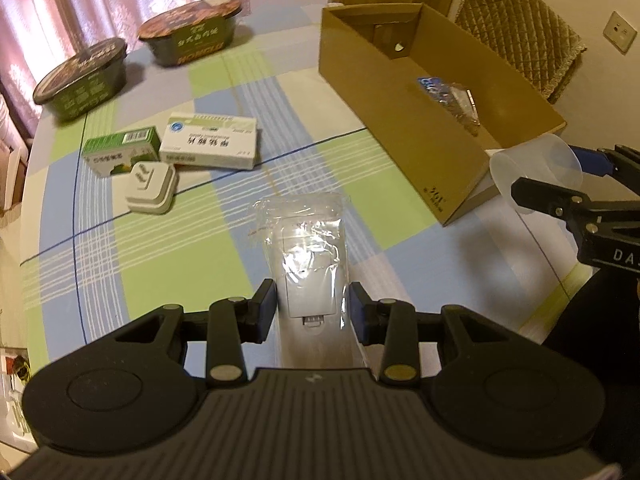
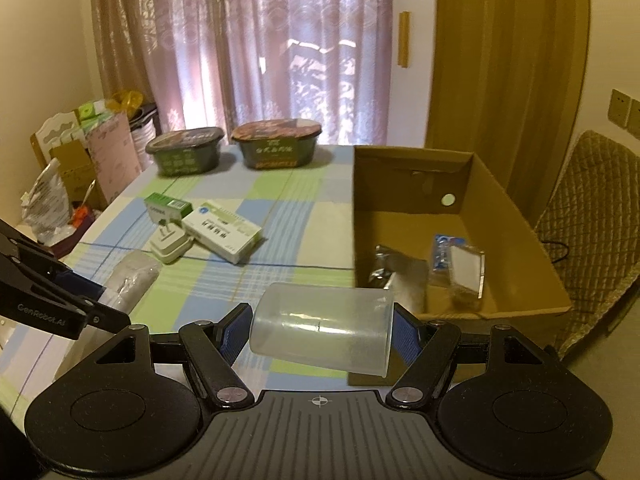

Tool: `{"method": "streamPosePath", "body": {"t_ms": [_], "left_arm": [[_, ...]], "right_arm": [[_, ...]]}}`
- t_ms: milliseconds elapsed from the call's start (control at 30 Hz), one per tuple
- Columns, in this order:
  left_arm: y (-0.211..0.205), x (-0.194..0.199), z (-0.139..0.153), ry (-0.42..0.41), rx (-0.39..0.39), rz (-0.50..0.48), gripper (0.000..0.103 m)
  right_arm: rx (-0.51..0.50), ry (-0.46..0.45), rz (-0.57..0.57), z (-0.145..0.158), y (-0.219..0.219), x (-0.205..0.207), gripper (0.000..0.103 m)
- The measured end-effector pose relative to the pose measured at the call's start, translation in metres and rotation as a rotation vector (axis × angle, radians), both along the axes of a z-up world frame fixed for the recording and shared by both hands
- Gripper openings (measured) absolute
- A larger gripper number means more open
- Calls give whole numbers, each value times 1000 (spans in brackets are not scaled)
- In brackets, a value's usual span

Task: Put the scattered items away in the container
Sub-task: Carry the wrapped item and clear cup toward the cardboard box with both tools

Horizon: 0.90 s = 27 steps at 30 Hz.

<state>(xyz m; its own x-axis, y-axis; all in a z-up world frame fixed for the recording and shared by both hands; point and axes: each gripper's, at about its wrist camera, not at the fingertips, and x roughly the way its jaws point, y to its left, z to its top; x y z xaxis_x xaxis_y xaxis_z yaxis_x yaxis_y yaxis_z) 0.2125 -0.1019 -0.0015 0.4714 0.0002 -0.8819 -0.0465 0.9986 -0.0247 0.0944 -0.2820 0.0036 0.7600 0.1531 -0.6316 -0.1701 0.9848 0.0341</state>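
Your left tongs (image 1: 312,312) grip a white item wrapped in a clear bag (image 1: 306,256), pads pressed on both its sides, held just above the desk (image 1: 168,248). Your right tongs (image 2: 320,330) are clamped on a clear plastic cup (image 2: 320,328) lying sideways, mouth twd 3 o'clock, right at the near wall of the cardboard box (image 2: 516,216). In the left wrist view that cup (image 1: 536,172) hangs at 3 o'clock by the box's near corner.

Box sits open at 1 o'clock from the left tongs, w/ a blue-and-clear packet (image 2: 460,264) and a dark silvery packet (image 2: 384,264) on its floor.

Loose on the checked cloth, approx 10 o'clock in the left view: green carton (image 1: 120,150), white medicine box (image 1: 210,140) touching it, white plug adapter (image 1: 150,186) just in front of both. Further back at 11 o'clock, 2 instant-noodle bowls (image 1: 80,76) (image 1: 192,30) side by side near the curtain (image 2: 248,40)
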Motion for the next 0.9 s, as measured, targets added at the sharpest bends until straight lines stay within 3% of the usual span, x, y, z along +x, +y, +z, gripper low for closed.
{"method": "streamPosePath", "body": {"t_ms": [800,867,900], "left_arm": [[-61,49,26,-41,3,-109,33],[-67,59,32,-52,-9,-119,33],[-71,65,35,-58,-17,-123,33]], "right_arm": [[-6,-42,-86,16,-68,7,74],[-14,-44,-92,18,-77,12,68],[-17,-44,-94,19,-82,14,55]]}}
